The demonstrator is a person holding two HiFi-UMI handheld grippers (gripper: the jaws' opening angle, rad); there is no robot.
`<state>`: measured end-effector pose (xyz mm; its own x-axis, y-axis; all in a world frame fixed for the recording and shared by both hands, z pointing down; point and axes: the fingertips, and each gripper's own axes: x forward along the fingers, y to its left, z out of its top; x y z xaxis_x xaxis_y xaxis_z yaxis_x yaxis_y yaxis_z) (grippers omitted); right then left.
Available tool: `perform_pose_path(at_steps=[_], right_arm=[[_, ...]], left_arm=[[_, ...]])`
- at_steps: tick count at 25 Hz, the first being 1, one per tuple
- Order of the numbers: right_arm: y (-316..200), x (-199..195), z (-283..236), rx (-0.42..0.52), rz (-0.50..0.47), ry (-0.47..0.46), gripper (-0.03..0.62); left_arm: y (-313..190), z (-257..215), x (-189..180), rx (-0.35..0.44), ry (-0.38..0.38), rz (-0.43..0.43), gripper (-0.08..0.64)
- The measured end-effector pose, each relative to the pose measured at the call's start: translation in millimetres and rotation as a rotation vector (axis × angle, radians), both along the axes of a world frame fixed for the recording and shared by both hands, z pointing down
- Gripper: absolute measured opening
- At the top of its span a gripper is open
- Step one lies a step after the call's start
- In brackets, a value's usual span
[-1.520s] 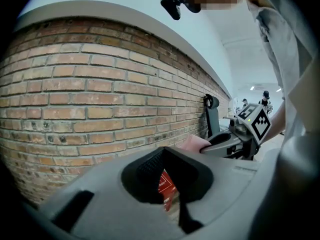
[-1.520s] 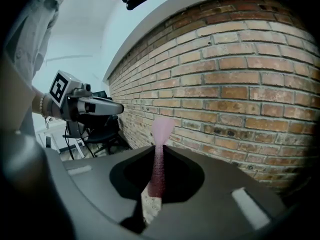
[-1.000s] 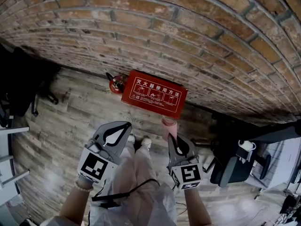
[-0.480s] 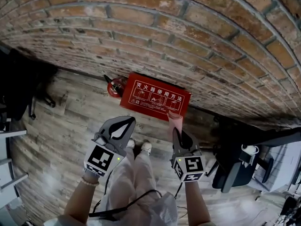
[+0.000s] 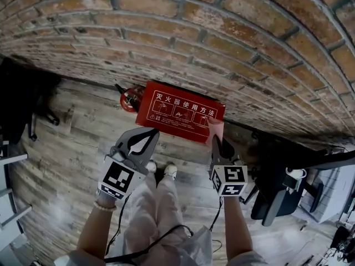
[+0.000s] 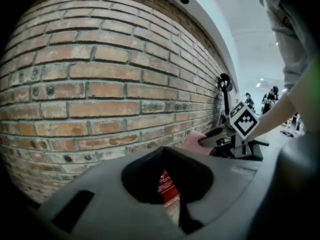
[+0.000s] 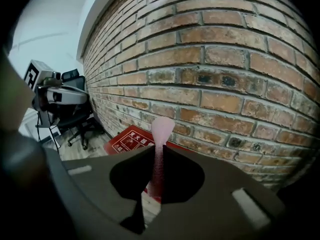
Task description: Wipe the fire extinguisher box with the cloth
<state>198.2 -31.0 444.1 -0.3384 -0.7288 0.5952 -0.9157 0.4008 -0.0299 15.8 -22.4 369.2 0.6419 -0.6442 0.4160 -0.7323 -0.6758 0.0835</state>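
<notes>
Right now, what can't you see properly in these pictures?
- Fire extinguisher, head view: mostly hidden behind the red box.
- Box, left gripper view: only a sliver shows past the body of the left gripper.
- Cloth, head view: overlaps the box's right corner; contact can't be told.
- Box's small print: too small.

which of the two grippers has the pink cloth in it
The right gripper: its jaws are shut on the pink cloth, held by the red box's right end. The left gripper's jaws are together with nothing between them.
</notes>
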Motion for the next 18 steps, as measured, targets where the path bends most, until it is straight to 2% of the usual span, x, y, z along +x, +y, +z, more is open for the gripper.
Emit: perform_pose_path(at_steps=[18], right_arm=[[-76, 73, 65, -0.038, 0.202, 0.184, 0.028]], left_arm=[[-22, 44, 6, -0.003, -0.011, 0.012, -0.003]])
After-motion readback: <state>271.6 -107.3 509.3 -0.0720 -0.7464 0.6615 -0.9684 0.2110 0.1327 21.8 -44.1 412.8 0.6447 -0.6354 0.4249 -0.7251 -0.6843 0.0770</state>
